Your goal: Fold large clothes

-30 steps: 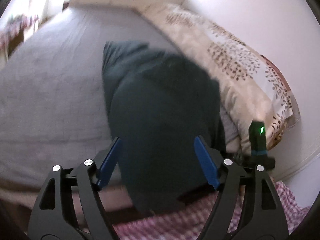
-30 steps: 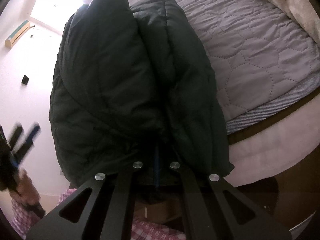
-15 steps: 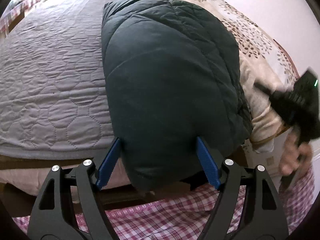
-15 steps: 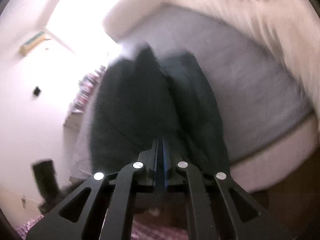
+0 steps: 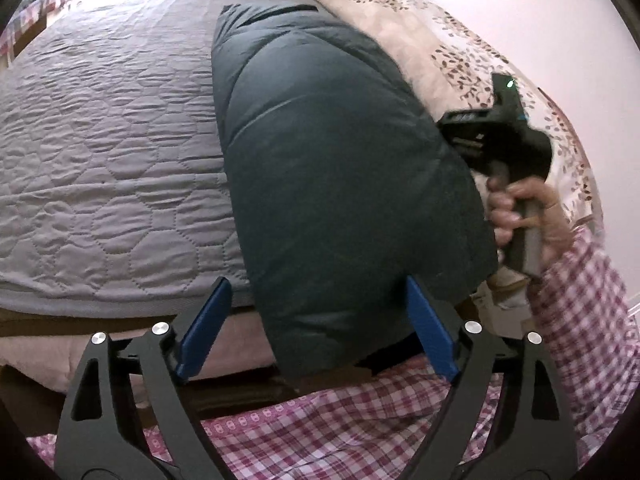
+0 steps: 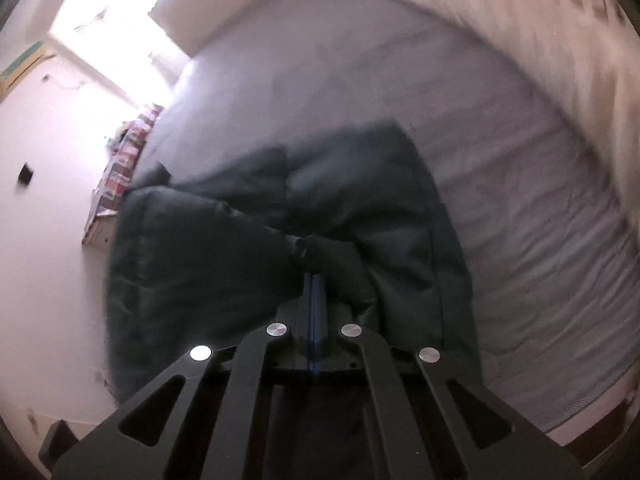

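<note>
left gripper [image 5: 316, 328]: jaws just spread wide, jacket [image 5: 320, 152] lies loosely between them, ungripped
right gripper [image 6: 316, 280]: pinched on jacket fabric
risk: fold could be dragged open off the bed [image 5: 100, 128] edge

Occupying most of the left wrist view: bed [image 5: 100, 312] wearing a grey quilted cover [image 5: 112, 152] stitched in hexagons. Lying along the upper right: cream bedding [image 5: 452, 44] showing a brown leaf print, backing onto a plain pale wall [image 5: 560, 20]. Glaring at upper left of the right wrist view: bright window [image 6: 104, 12]. Standing at left: cluttered shelf [image 6: 120, 176], blurred.
</note>
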`<state>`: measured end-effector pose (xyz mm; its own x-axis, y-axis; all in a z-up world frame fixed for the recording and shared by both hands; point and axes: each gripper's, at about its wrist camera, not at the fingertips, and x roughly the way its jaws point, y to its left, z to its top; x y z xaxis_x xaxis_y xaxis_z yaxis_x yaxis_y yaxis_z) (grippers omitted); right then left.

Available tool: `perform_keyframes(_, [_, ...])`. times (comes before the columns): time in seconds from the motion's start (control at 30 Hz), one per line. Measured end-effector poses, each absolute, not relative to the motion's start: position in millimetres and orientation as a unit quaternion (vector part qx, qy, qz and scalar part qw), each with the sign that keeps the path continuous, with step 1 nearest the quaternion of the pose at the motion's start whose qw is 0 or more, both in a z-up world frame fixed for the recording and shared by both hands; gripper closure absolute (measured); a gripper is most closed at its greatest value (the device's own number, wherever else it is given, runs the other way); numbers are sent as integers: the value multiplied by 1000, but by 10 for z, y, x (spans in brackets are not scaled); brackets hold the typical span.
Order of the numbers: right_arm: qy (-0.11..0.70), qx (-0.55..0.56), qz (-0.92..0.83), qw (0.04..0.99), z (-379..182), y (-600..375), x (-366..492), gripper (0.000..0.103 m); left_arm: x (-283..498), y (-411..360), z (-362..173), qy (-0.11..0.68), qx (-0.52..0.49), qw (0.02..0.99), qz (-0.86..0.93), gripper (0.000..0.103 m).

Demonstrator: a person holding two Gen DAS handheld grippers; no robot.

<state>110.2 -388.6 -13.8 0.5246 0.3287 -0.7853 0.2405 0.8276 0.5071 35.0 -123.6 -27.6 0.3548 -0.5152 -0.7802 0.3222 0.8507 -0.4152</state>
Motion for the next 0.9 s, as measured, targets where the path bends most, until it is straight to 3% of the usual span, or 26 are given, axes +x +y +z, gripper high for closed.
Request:
perform_keyframes(0.37, [489, 257, 14, 834, -226, -3787, 1090, 103, 560, -991, -430, 545, -252, 761, -246, 14])
perform_keyframes(0.73, [494, 237, -2, 837, 22, -3740, 999, 101, 545, -1409, -504, 556, -203, 766, -250, 7])
perform_keyframes(0.77, [485, 243, 5, 840, 99, -3758, 937, 87, 535, -1410, -509, 552, -200, 770, -250, 7])
perform_keyframes(0.8, [468, 249, 11, 848, 222, -3794, 818, 62, 539, -1405, -507, 549, -197, 772, -250, 7])
perform_keyframes(0.87, [433, 248, 8, 867, 419, -3866, 584, 29, 526, -1420, -490, 542, -182, 782, -249, 7])
perform_keyframes(0.9, [406, 239, 0, 882, 536, -3914, 401, 27, 520, -1434, -479, 538, -175, 786, -248, 7])
